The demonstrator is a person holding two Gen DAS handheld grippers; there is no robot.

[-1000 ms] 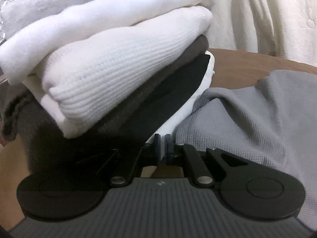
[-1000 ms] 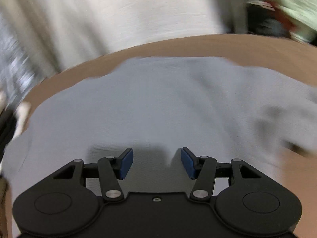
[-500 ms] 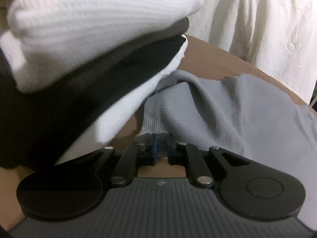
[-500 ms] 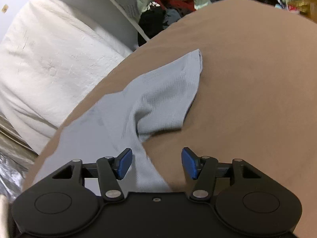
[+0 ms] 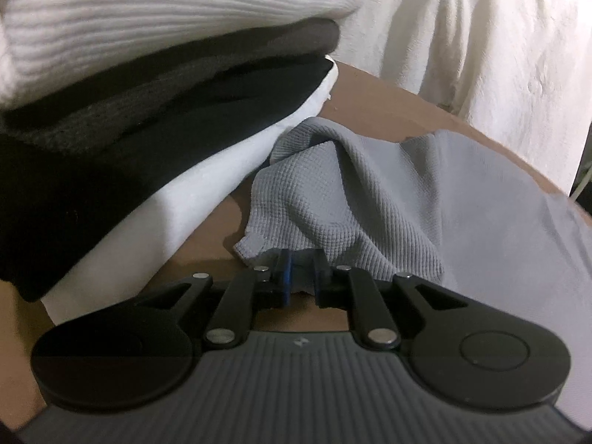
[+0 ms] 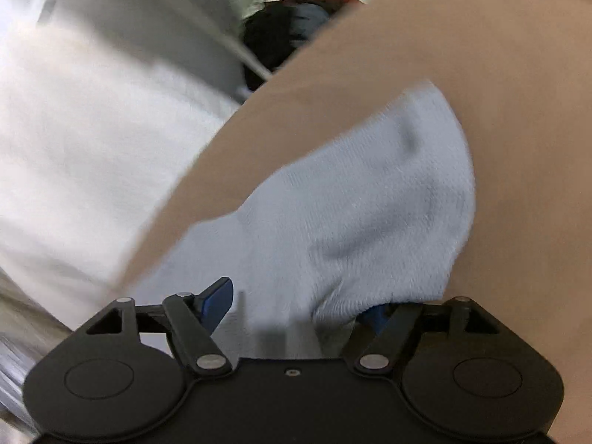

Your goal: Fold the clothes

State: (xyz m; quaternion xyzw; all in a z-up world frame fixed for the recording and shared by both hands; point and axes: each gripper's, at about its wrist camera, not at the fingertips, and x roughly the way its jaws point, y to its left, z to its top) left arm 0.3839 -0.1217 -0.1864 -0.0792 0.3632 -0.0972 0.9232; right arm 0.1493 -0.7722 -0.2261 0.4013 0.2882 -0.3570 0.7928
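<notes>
With the left gripper point(image 5: 301, 277) pinching the near corner of the grey garment point(image 5: 425, 199) beside the folded stack point(image 5: 148, 111), the right gripper point(image 6: 296, 307), closing around its sleeve, should bite only cloth on the brown surface point(image 6: 518, 74).

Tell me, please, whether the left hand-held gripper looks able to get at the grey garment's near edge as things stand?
Probably yes. The left hand-held gripper already has the grey garment edge between its nearly shut fingers. The folded stack sits to the left, apart from the fingers, and nothing else blocks the way.
</notes>
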